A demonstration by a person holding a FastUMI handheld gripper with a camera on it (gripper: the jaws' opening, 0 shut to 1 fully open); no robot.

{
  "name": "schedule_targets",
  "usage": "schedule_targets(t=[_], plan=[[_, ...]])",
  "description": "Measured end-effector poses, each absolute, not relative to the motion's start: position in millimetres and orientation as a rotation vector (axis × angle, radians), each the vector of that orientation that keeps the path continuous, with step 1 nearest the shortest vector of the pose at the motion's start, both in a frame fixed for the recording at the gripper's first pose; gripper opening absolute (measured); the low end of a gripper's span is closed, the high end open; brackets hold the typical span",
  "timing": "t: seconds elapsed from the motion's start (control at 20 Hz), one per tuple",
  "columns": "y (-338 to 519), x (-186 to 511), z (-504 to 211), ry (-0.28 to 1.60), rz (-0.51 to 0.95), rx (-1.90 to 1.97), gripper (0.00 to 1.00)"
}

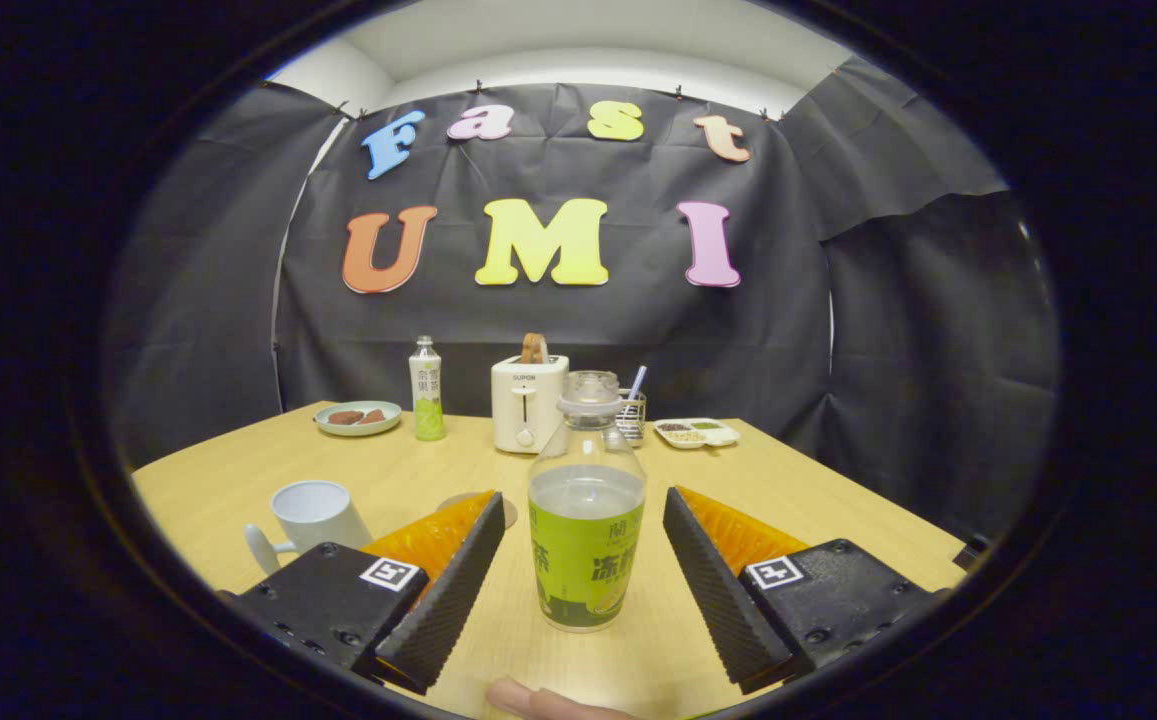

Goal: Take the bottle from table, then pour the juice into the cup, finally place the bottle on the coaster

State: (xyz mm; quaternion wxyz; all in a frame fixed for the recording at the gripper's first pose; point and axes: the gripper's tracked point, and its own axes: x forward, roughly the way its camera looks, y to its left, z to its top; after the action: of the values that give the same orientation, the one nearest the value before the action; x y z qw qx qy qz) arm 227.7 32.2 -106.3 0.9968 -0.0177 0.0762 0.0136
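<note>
My gripper (pixel 583 560) stands apart around the bottle (pixel 586 520), untouched at 12 o'clock. Thin, slick plastic, half full: I'd grip the labelled belly gently.

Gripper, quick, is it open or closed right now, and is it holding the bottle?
Gripper: open, holding nothing; the bottle stands on the table between its fingers, touching neither.

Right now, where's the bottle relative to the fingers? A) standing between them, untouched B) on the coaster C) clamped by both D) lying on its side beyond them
A: the bottle stands upright on the table between the open fingers, with a gap visible on each side.
</note>
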Motion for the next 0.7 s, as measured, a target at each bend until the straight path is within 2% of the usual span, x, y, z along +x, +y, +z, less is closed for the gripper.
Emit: schedule_targets(t=[0.25, 0.7], plan=[[40.0, 246.5, -126.8, 0.206, 0.035, -0.006, 1.0], [37.6, 256.3, -128.3, 0.192, 0.028, 0.007, 0.98]])
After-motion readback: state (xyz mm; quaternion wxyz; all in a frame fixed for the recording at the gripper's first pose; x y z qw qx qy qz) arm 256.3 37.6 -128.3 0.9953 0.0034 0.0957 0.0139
